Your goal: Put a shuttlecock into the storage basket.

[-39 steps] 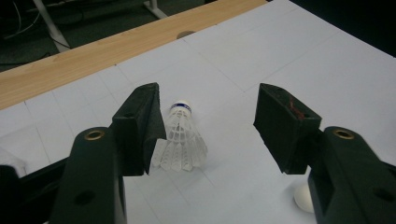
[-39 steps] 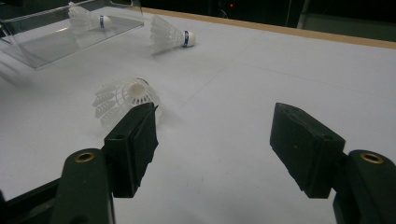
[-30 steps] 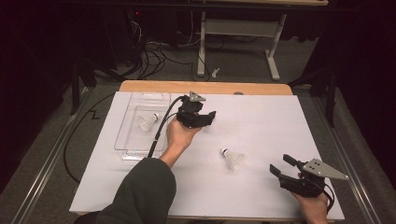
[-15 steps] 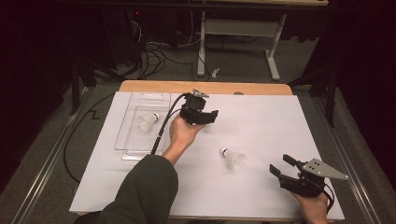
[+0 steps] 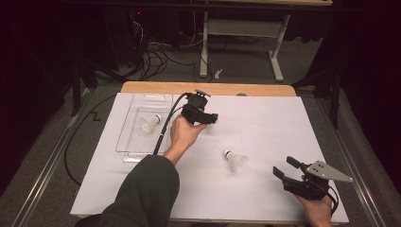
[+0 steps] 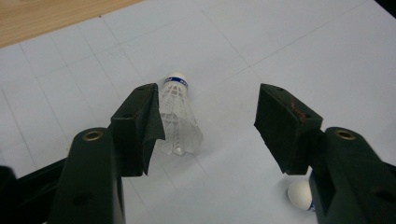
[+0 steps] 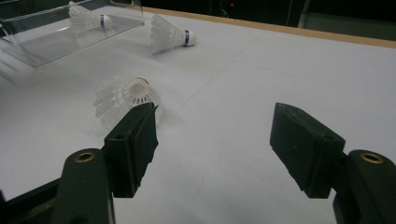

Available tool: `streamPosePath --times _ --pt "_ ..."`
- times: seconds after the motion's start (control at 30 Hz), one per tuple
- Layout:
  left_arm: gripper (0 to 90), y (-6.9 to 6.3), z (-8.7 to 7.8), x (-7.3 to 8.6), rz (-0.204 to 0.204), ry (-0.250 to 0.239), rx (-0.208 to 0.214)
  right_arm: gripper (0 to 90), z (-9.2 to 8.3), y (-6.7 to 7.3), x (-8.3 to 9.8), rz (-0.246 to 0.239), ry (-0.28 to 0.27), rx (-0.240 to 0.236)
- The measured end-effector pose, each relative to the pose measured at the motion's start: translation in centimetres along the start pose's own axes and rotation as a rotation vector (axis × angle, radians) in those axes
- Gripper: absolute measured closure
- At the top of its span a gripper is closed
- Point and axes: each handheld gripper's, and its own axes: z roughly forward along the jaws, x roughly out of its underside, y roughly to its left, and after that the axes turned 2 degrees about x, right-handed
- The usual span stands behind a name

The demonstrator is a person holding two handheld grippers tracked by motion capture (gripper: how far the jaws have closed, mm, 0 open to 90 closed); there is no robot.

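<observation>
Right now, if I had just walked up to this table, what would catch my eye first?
Probably the white shuttlecocks: one lies in the clear tray at the left, another on the white sheet nearer the right gripper. The left gripper, held over the table's middle, has its jaws open around a third shuttlecock.

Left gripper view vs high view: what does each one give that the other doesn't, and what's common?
Left gripper view: a shuttlecock lying on the sheet between the open jaws of the left gripper, close to one jaw, with a blue band by its cork.
High view: the clear tray with a tray shuttlecock in it, and the right gripper, open.
Both: the white sheet and the wooden table edge.
</observation>
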Motion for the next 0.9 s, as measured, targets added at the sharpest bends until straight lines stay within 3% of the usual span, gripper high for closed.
streamPosePath --times 0.4,0.9 --pt "41.9 0.0 1.3 -0.6 -0.028 0.111 0.0 32.6 0.0 0.0 0.0 -0.001 0.0 0.0" --pt "43.7 0.6 3.1 -0.6 -0.067 0.19 0.014 32.6 0.0 0.0 0.0 0.001 0.0 -0.001"
